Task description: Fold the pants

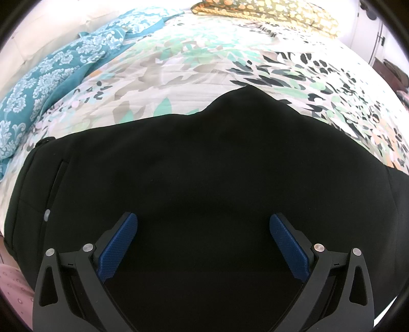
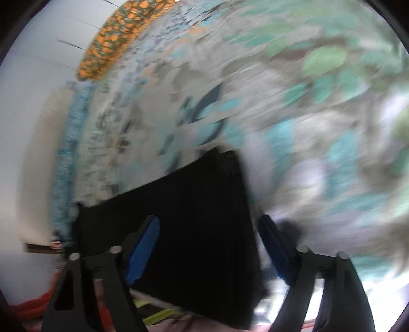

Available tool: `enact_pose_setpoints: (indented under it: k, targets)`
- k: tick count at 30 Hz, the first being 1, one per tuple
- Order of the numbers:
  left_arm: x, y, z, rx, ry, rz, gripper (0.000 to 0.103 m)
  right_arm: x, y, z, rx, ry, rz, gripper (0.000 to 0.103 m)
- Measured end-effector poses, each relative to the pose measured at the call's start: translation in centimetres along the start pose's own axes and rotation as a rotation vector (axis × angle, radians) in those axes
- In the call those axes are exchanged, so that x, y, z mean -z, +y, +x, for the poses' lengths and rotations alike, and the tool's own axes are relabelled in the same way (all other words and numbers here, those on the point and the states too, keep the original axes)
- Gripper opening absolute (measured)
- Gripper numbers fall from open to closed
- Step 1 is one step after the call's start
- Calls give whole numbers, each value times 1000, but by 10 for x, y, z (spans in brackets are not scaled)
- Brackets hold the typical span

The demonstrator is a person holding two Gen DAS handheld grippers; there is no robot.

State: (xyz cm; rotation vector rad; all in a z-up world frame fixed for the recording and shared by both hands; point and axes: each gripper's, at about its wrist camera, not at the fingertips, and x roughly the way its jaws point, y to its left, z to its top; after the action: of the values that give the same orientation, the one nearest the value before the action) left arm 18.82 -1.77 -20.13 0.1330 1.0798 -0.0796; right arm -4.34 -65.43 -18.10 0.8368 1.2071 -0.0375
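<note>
The black pants (image 1: 199, 163) lie spread flat on a floral bedspread (image 1: 194, 56), with the waistband, a pocket slit and a small button (image 1: 47, 215) at the left. My left gripper (image 1: 203, 221) hovers open just above the pants, its blue pads (image 1: 120, 245) wide apart and empty. In the blurred right wrist view a black leg end of the pants (image 2: 194, 212) lies on the bedspread (image 2: 294, 107). My right gripper (image 2: 209, 224) is open with that leg end between its blue pads (image 2: 143, 250). I cannot tell whether the pads touch the cloth.
A teal patterned blanket (image 1: 51, 76) is bunched at the far left of the bed. A yellow-flowered pillow (image 1: 265, 12) lies at the head; it also shows in the right wrist view (image 2: 115, 38). Pink cloth (image 1: 12, 286) sits at the lower left.
</note>
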Motion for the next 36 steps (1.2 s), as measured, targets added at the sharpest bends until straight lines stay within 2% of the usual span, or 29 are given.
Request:
enact_pose_setpoints:
  k: [1,3,4,5,6,7,10,11,14,18,22,26,29,33,36]
  targets:
    - [0,0,0,-1,-1,1,103,-1,0,2,11,6,3,74]
    - [0,1,0,-3,-2,0,103,-4,-5,4,51,18,34,57]
    - [0,1,0,-3,-2,1,103,-5,-8,4,74,21,55,39]
    - [0,1,0,-2,-2,1,103,-6,-12,2,80,25,82,29]
    - [0,1,0,-2,-2,1,103,-6,-14,0,60,27,103,27]
    - [0,1,0,-2,-2,1,103,-5,-13,0,38,34,101,15]
    - [0,0,0,-2,-2,1,103,-1,0,-4,-37,21,87,15]
    - [0,1,0,-2,-3,1,103,2,9,-7,-93,2,77,15]
    - [0,0,0,-3,-3,1,103,8,31,-15,-186,-37,60,15]
    - [0,0,0,-1,-2,-2,103,23,79,-17,-395,-97,43,14]
    - [-1,0,0,3,3,-5,103,38,137,9,-543,-91,22,14]
    - [-2,3,-2,14,21,-15,103,59,200,61,-719,-77,19,14]
    - [-2,6,-5,23,33,-28,102,77,250,122,-828,-19,69,14]
    - [-3,17,-10,63,42,-83,102,97,312,187,-877,56,75,14]
    - [-5,33,-13,113,46,-157,102,110,360,231,-859,110,59,14]
